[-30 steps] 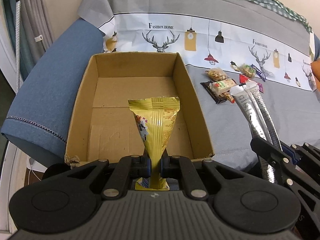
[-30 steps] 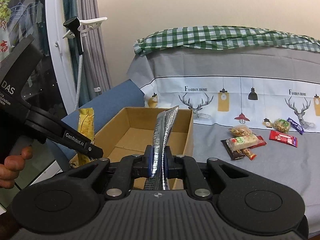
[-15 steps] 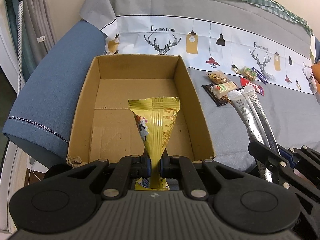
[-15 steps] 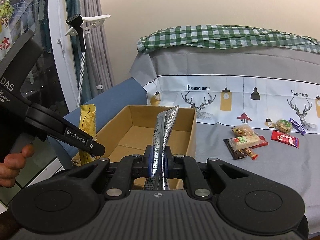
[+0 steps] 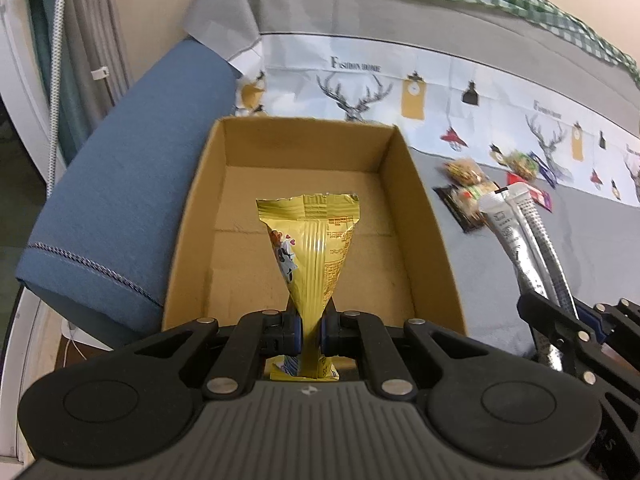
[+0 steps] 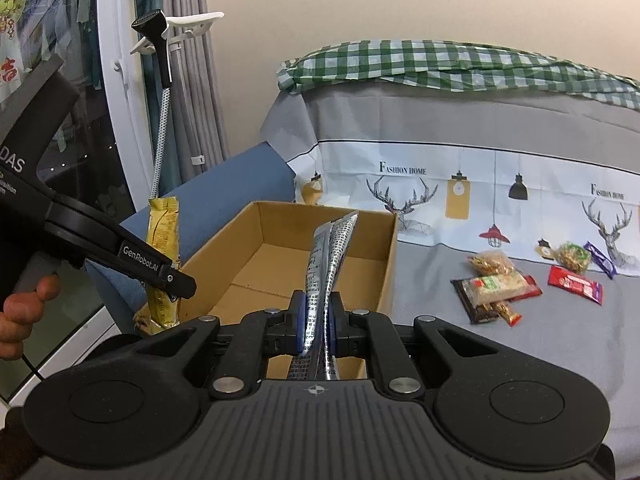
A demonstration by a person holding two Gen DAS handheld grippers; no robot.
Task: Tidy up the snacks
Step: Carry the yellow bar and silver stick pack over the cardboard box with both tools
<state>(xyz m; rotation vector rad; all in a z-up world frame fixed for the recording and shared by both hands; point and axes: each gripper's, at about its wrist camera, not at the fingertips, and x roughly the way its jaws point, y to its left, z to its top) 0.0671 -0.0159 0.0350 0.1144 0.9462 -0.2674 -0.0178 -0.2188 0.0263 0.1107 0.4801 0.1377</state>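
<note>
The sofa (image 6: 480, 360) was the biggest thing there, draped in a grey cover with a white deer-and-lantern band (image 6: 480, 196), stretching out ahead of both sets of jaws, with a green checked cloth (image 6: 440, 64) along the top of its back. The blue armrest (image 5: 132, 184) sat off to the left of the left jaws.

Next down, the cardboard box (image 5: 416, 216) was open and had nothing in it, sitting directly ahead of and below the left jaws, and ahead of the right jaws too.

The left gripper (image 5: 310, 330) was clenched tight on a yellow snack packet (image 5: 310, 240), pinching it low down so the packet fanned out upward right over the box floor. The right gripper (image 6: 318, 318) was clamped on two silver stick packs (image 6: 330, 256), which poked up and forward from between the jaws with the box's inside behind them. In the left wrist view they showed up to the right of the left jaws, beside the box.

Smallest stuff: a loose pile of snacks (image 6: 496, 286) lay on the seat to the right of the right jaws, past the box, plus a red wrapper (image 6: 574, 284) and a couple more small packets (image 6: 576, 256) a bit further right.
</note>
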